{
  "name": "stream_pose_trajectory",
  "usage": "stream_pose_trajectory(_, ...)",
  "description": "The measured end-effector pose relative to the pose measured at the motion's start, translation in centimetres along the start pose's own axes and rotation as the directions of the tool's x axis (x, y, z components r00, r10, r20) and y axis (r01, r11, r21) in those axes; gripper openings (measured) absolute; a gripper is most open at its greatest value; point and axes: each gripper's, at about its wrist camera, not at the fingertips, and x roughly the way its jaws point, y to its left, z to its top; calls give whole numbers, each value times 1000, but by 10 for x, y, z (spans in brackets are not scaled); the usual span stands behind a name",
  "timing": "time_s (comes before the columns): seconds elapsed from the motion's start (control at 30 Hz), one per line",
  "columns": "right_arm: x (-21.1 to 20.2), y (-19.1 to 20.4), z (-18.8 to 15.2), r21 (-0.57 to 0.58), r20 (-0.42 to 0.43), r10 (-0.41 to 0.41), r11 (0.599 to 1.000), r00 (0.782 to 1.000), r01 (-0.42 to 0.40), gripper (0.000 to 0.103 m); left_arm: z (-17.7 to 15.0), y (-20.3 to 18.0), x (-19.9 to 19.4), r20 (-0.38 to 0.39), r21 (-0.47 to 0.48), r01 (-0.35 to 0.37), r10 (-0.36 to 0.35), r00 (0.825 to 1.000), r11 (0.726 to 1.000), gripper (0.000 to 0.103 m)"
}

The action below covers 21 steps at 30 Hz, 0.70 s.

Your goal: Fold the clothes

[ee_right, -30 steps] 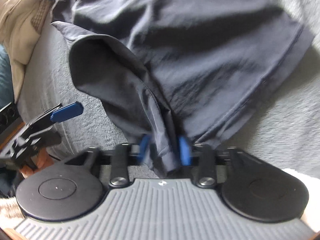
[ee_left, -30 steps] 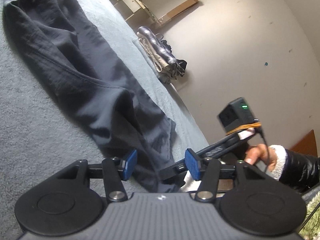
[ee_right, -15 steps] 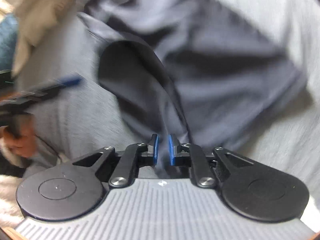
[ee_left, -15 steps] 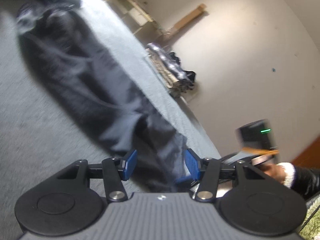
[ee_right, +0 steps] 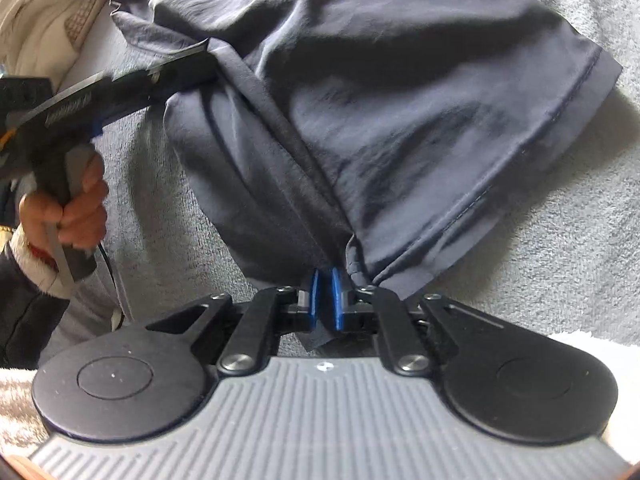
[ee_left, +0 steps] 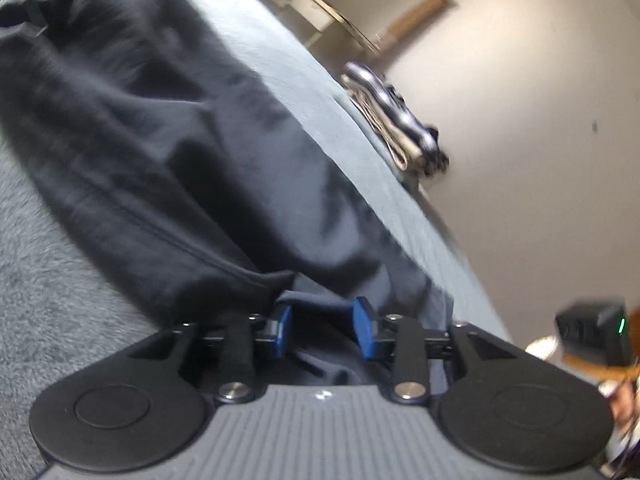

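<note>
**Two-gripper pickup of a trouser hem before the fold**

The dark trousers (ee_right: 400, 100) lie spread on a grey blanket (ee_right: 560, 240), leg ends toward the cameras. The right gripper (ee_right: 325, 300) has its blue pads pressed nearly together on a pinch of hem where the two legs meet. The left gripper (ee_left: 322, 330) is closing, its pads still apart with a fold of the other leg's edge lying between them, not yet pressed. In the right wrist view the left tool reaches the cloth at the far leg, held by the person's hand (ee_right: 76, 208).

Judged good practice: the left pads should close fully on both layers of hem before any lift, and the two grips should rise together so the legs stay aligned.

The left wrist view is motion-blurred; how many layers sit between its pads cannot be told. The waistband lies beyond the frames. A folded pile (ee_left: 396, 128) at the blanket's far edge is too blurred to identify
</note>
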Motion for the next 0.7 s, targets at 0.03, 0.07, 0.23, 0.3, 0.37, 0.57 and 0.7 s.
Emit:
stream_pose_trajectory(0.03, 1, 1, 0, -5, 1, -2, 1000, 1000, 2, 5, 1, 2, -2, 10, -25, 12, -11, 1000, 1000, 34)
stream_pose_trajectory(0.07, 1, 1, -1, -10, 1, -3, 1000, 1000, 3, 5, 1, 2, -5, 18, -36, 28, -27, 999, 999, 35)
stream_pose_trajectory(0.23, 2, -2, 1, 4, -3, 13, 1000, 1000, -13, 4, 1, 3, -17, 58, -94, 109, -104, 993, 990, 47)
stream_pose_trajectory(0.3, 1, -4, 2, 16, -2, 23, 1000, 1000, -23, 4, 0, 7, -20, 66, -136, 128, -120, 991, 982, 48)
stream_pose_trajectory(0.37, -1, -6, 3, 32, -1, 33, 999, 999, -33, 4, 0, 14, -19, 74, -203, 144, -131, 989, 969, 47)
stream_pose_trajectory(0.57, -2, -9, 4, 59, 2, 49, 997, 999, -49, 4, -7, 23, -28, 189, -380, 333, -280, 941, 863, 55)
stream_pose_trajectory(0.7, 0, -8, 9, 63, 2, 50, 997, 999, -50, 4, -8, 25, -28, 217, -442, 368, -300, 929, 818, 57)
